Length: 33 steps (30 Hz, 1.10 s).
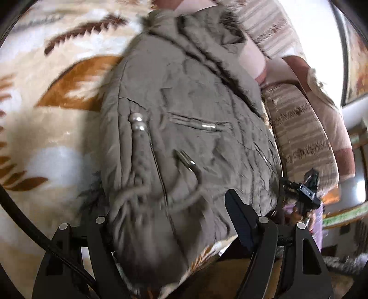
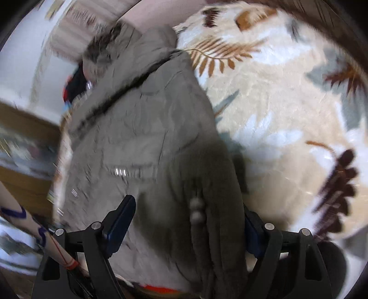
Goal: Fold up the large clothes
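A padded grey-brown jacket (image 1: 184, 128) is seen laid on a cream blanket (image 1: 46, 128) printed with brown and grey-blue leaves, its fur-trimmed hood (image 1: 161, 20) at the far end beside striped cushions (image 1: 299, 128). Two pearl-like beads (image 1: 137, 122) and a metal-tipped drawcord (image 1: 187, 161) are shown on the jacket's front, near a zipped pocket (image 1: 200, 125). The left gripper (image 1: 170, 207) is held over the jacket's near hem, its fingers (image 1: 239, 216) spread wide with bunched fabric between them; whether the cloth is pinched cannot be told, one finger being hidden. The right gripper (image 2: 186, 218) is likewise spread across a thick fold of the jacket (image 2: 147, 128), its fingers (image 2: 119, 220) parted on either side of the beads (image 2: 196, 209). Both views are blurred.
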Each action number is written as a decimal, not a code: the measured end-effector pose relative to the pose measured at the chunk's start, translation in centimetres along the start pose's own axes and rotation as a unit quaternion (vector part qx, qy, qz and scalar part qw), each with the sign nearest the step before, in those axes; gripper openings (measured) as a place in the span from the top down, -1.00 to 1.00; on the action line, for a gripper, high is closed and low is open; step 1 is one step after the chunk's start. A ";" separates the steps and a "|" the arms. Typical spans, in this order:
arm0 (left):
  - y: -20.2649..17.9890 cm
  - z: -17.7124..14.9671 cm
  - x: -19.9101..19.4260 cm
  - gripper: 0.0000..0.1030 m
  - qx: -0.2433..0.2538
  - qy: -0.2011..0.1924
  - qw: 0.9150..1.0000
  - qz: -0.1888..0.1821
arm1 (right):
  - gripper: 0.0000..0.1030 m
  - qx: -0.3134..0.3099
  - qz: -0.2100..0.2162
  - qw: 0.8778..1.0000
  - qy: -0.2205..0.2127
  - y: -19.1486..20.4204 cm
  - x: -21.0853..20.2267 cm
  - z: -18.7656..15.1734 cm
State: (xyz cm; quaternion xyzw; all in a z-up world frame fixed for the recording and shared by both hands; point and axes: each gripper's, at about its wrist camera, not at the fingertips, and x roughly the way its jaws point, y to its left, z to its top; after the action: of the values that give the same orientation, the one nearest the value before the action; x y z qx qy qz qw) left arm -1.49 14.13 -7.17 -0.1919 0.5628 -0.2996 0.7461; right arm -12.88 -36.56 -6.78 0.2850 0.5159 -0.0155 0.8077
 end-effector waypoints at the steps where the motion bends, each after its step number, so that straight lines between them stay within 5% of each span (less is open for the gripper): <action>1: -0.6 -0.2 -1.0 -0.46 0.012 -0.006 1.000 -0.003 | -0.70 -0.024 -0.013 1.000 0.002 1.1 -0.8 -0.2; 8: -4.0 1.7 -4.5 -0.46 0.064 -0.044 0.997 0.002 | -0.71 -0.112 -0.010 0.993 -0.019 8.5 -4.8 2.3; 13: -6.8 4.5 -4.8 -0.46 0.105 -0.062 0.993 0.000 | -0.72 -0.130 0.034 0.991 -0.028 14.3 -3.9 7.0; 17: -8.9 4.8 -7.3 -0.46 0.160 -0.093 0.983 0.001 | -0.72 -0.167 0.032 0.984 -0.060 19.6 -3.9 9.6; 21: -9.2 7.1 -8.4 -0.49 0.159 -0.122 0.980 0.006 | -0.73 -0.195 0.026 0.978 -0.067 23.4 -2.4 12.5; 27: -8.9 12.5 -2.0 -0.49 0.128 -0.136 0.972 0.139 | -0.74 -0.174 0.010 0.984 -0.048 27.5 3.6 19.7; 33: -5.4 15.8 4.5 -0.49 0.096 -0.124 0.972 0.174 | -0.74 -0.146 -0.060 0.985 -0.072 31.6 9.4 29.9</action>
State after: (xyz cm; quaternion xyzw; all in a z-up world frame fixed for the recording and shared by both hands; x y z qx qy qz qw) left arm 13.18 6.33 -2.42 -0.0542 0.4591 -0.1913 0.8658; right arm 26.26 -21.89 8.48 0.1304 0.4691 -0.0089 0.8734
